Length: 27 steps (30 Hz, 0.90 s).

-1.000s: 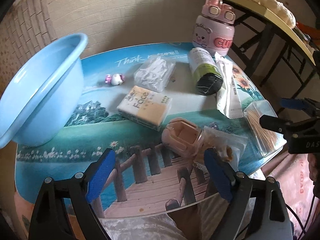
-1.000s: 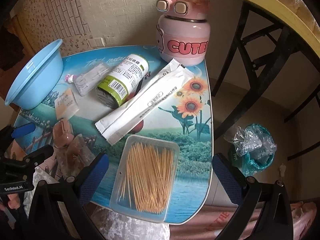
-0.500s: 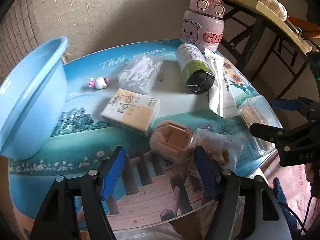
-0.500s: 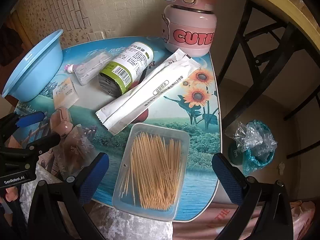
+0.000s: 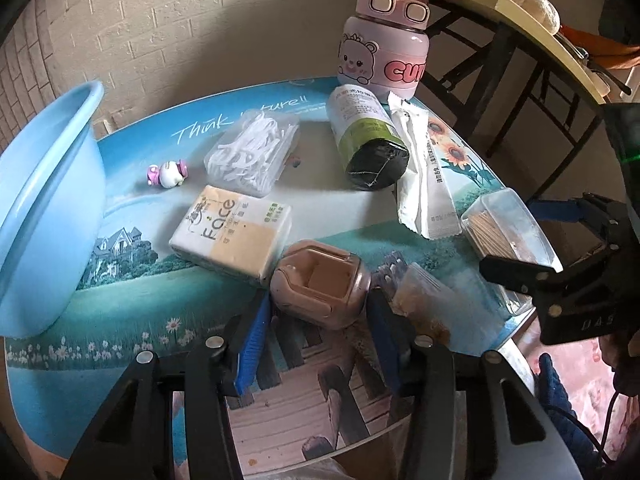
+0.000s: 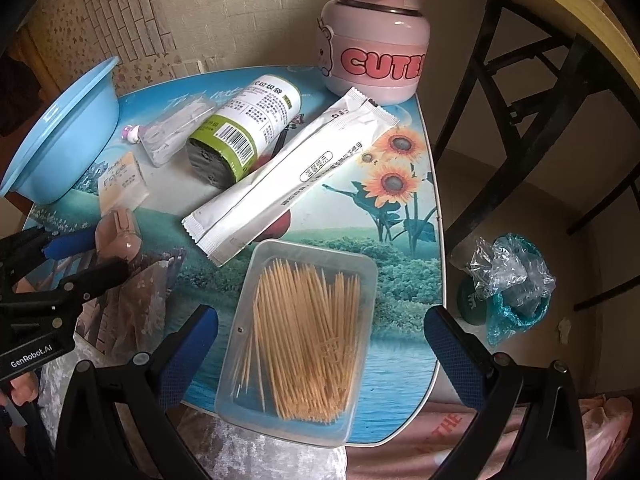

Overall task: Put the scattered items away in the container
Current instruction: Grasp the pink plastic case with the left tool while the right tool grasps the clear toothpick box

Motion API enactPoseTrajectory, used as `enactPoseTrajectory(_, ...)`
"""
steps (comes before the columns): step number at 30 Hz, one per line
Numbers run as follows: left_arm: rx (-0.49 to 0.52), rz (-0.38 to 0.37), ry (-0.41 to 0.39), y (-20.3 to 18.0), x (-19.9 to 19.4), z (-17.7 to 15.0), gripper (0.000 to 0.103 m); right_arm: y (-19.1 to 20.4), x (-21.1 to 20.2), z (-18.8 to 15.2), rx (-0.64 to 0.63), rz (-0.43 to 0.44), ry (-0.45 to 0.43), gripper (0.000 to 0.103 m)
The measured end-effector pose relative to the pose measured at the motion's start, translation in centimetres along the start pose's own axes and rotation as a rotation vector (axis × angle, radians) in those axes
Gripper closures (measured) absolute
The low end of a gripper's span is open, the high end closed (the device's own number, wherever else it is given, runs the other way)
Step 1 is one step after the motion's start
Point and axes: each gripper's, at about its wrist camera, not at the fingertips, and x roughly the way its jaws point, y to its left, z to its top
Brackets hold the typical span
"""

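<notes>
A pink rounded case [image 5: 320, 284] lies near the table's front edge. My left gripper [image 5: 320, 320] has its blue pads on either side of the case's near end, and its jaws are closing; I see no firm press on it. The light blue basin [image 5: 44, 208] stands at the table's left edge. My right gripper [image 6: 320, 320] hangs wide open above a clear box of toothpicks [image 6: 304, 336], not touching it. Around them lie a tissue pack [image 5: 232, 236], a bag of floss picks [image 5: 252, 152], a small toy [image 5: 168, 174], a green-labelled roll [image 5: 368, 140] and a white sachet [image 5: 424, 184].
A clear bag with brown contents [image 5: 424, 304] lies right beside the case. A pink bottle [image 5: 384, 52] stands at the table's back edge, by the brick wall. Black chair frames [image 6: 500, 100] and a crumpled plastic bag [image 6: 512, 280] sit off the table's right side.
The left gripper's jaws have narrowed from wide apart to close around the pink case and it has moved in toward the case. The right gripper has stayed open above the toothpick box.
</notes>
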Motion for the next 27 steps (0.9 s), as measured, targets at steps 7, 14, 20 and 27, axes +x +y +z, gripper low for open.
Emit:
enactPoseTrajectory(7, 0.040, -0.009, -0.013, -0.2, 0.4, 0.5, 0.049, 0.7, 1.0, -0.5, 0.002, 0.003, 0.027, 0.000)
enactPoseTrajectory(14, 0.083, -0.010, -0.031, -0.5, 0.8, 1.0, 0.041, 0.7, 1.4, -0.6, 0.020, 0.001, 0.035, 0.000)
enactPoseTrajectory(20, 0.073, -0.012, -0.044, -0.2, 1.0, 1.0, 0.053, 0.3, 1.4, -0.6, 0.024, 0.003, 0.024, 0.000)
enactPoseTrajectory(27, 0.078, 0.008, -0.058, 0.2, 0.7, 0.6, 0.053, 0.0, 1.1, -0.1, 0.056, 0.117, 0.015, 0.022)
